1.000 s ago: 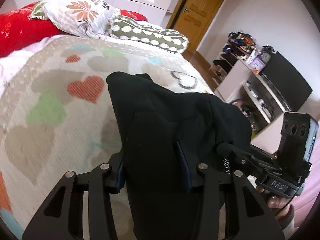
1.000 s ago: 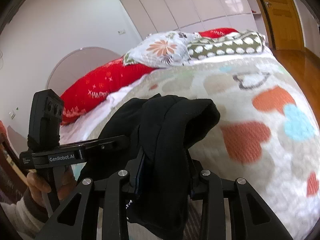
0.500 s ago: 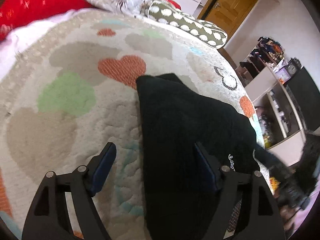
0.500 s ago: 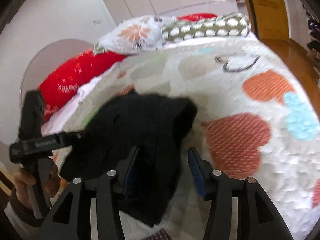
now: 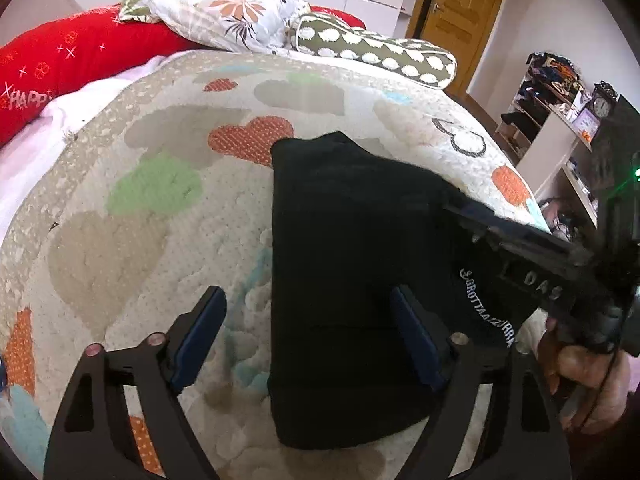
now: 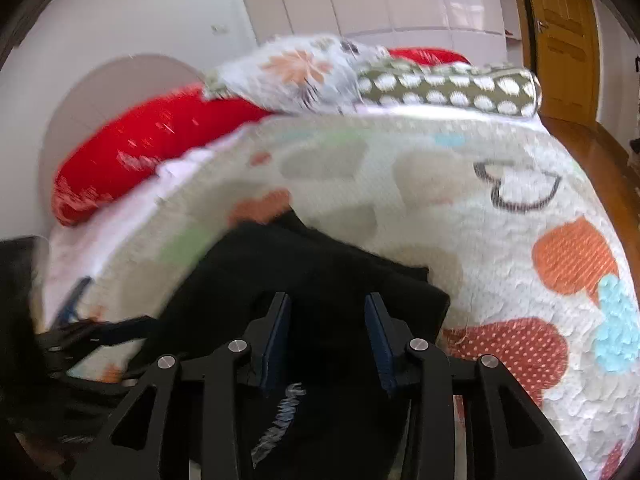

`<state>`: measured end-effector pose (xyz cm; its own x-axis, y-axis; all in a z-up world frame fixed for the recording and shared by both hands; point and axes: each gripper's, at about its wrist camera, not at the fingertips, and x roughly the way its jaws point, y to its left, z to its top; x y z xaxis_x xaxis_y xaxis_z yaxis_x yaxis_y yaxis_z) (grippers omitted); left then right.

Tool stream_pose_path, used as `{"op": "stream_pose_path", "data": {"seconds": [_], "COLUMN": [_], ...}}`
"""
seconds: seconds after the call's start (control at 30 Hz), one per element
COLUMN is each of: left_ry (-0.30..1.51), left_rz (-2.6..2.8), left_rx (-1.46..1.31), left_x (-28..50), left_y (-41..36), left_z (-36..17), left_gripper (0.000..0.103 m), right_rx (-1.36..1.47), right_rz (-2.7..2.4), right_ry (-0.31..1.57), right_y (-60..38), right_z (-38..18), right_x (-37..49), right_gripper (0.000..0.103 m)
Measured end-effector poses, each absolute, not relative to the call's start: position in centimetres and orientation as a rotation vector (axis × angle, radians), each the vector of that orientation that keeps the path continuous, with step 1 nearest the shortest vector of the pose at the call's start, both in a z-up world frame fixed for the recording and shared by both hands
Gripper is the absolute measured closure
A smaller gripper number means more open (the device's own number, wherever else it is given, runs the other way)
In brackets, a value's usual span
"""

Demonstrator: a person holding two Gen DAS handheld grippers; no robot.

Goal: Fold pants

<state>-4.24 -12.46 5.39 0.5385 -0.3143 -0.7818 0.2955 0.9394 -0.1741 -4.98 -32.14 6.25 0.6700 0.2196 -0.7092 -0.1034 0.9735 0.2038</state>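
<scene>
Pants [image 5: 352, 280] lie folded on quilt [image 5: 168, 220]; both grippers' jaws spread wide.

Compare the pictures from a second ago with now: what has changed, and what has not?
Both grippers let go: the left gripper and right gripper, earlier shut on the black pants, now stand open. The pants came down, folded, onto the bedspread. The pillows stayed put.
</scene>
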Motion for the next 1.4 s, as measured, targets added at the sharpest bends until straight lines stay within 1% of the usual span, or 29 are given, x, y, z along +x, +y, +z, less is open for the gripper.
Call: {"op": "stream_pose_path", "data": {"seconds": [0.13,0.37,0.43,0.57,0.7,0.87,0.93,0.97,1.0,1.13,1.2,1.4], "left_ry": [0.924,0.899,0.889,0.858,0.837,0.803,0.798,0.799,0.801,0.787,0.776,0.743], "left_rz": [-0.360,-0.347,-0.338,-0.312,-0.284,-0.265,-0.264,-0.269,-0.270,-0.257,-0.255,-0.248], "left_rx": [-0.009,0.026,0.035,0.031,0.022,0.024,0.024,0.021,0.022,0.056,0.067,0.080], "left_x": [-4.5,-5.5,-5.8,-6.5,-7.2,-8.2,-8.5,-8.6,-8.7,-9.7,-10.3,-11.5], "left_y": [-12.9,-13.1,-13.0,-12.3,-11.5,-11.0,-10.8,-10.8,-10.8,-11.1,-11.1,-11.1], "left_z": [5.4,6.2,6.5,7.0,7.2,8.0,8.3,8.4,8.4,8.7,9.0,9.7], "left_gripper": [0.018,0.018,0.018,0.018,0.018,0.018,0.018,0.018,0.018,0.018,0.018,0.018], "right_rx": [0.190,0.190,0.178,0.135,0.091,0.121,0.122,0.123,0.125,0.113,0.104,0.098], "right_rz": [0.196,0.213,0.215,0.202,0.168,0.162,0.165,0.166,0.165,0.143,0.135,0.132], "right_ry": [0.808,0.777,0.770,0.795,0.827,0.804,0.773,0.755,0.742,0.700,0.694,0.695], "right_y": [-32.7,-32.6,-32.3,-31.6,-31.2,-31.5,-31.3,-31.2,-31.1,-30.5,-30.3,-30.2], "right_z": [5.8,8.7,9.1,8.4,6.1,7.4,8.4,8.9,9.2,10.2,10.4,10.6], "right_x": [-5.0,-8.3,-9.6,-11.8,-12.2,-13.0,-13.8,-14.2,-14.6,-16.0,-16.5,-17.3], "right_gripper": [0.064,0.061,0.058,0.056,0.055,0.055,0.049,0.042,0.038,0.033,0.028,0.023]}}
